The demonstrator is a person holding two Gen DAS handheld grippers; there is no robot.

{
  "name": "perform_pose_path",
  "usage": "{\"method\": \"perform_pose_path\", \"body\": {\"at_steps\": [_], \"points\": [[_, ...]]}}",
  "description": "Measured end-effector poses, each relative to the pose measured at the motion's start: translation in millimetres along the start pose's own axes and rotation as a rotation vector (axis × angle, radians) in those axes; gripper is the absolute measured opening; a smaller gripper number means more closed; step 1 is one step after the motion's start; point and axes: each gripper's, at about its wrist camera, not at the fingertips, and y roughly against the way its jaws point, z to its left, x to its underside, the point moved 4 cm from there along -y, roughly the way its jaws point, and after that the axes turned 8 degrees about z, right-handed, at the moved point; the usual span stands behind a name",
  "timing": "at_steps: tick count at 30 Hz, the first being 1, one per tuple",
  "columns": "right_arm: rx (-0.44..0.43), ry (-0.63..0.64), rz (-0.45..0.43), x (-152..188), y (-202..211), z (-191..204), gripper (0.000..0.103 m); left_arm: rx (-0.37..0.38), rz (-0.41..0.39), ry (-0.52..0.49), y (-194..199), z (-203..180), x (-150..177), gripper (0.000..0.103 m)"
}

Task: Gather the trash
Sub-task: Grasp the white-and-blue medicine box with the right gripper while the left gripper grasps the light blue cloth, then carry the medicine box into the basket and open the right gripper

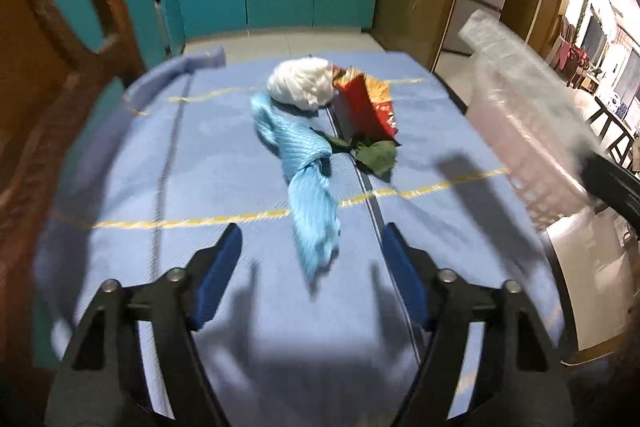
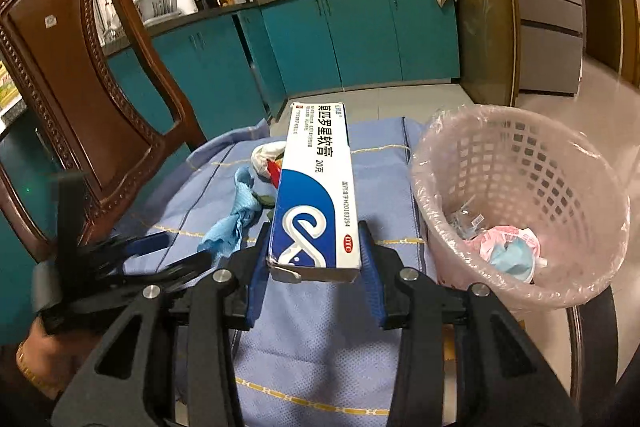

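The right gripper [image 2: 314,247] clamps a blue-and-white cardboard ointment box [image 2: 316,195] between its blue pads, held above the blue quilted tablecloth [image 2: 320,347] just left of the pink lattice plastic wastebasket [image 2: 520,163], which is lined with clear film and holds some scraps. The left gripper [image 1: 312,251] hovers with fingers spread and empty, near a crumpled light-blue wrapper [image 1: 304,163], a white wad [image 1: 300,85] and a red snack packet [image 1: 368,107] clustered mid-table.
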Motion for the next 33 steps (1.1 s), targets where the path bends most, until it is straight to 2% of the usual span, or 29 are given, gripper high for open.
{"method": "perform_pose_path", "body": {"at_steps": [1, 4, 6, 10, 12, 16, 19, 25, 33], "points": [[-0.004, 0.0, -0.003, 0.9, 2.6, 0.0, 0.041, 0.011, 0.013, 0.008, -9.3, 1.1, -3.3, 0.06], [0.005, 0.014, 0.001, 0.6, -1.1, 4.0, 0.041, 0.067, 0.078, 0.037, -30.5, 2.4, -7.8, 0.004], [0.015, 0.026, 0.0, 1.5, 0.4, 3.4, 0.041, 0.04, 0.038, 0.035, -14.3, 5.8, -6.7, 0.004], [0.019, 0.022, -0.018, 1.1, 6.0, 0.2, 0.041, 0.084, -0.089, 0.068, 57.7, 16.7, 3.3, 0.004], [0.013, 0.018, -0.035, 1.1, 11.8, 2.0, 0.041, 0.092, -0.186, 0.069, 103.3, 20.7, 22.3, 0.004], [0.016, 0.034, -0.049, 8.4, 19.2, 12.6, 0.041, 0.094, -0.281, 0.099, 144.7, 32.8, 65.5, 0.004], [0.003, 0.036, -0.038, 20.4, 24.7, 21.0, 0.041, 0.079, -0.283, 0.107, 151.4, 38.3, 80.9, 0.004], [0.014, 0.064, -0.033, 31.8, 27.3, 36.4, 0.041, 0.064, -0.269, 0.07, 145.0, 33.1, 73.7, 0.004], [0.021, 0.055, -0.016, 31.5, 23.0, 32.8, 0.041, 0.068, -0.267, 0.073, 142.6, 31.7, 77.9, 0.004]]}}
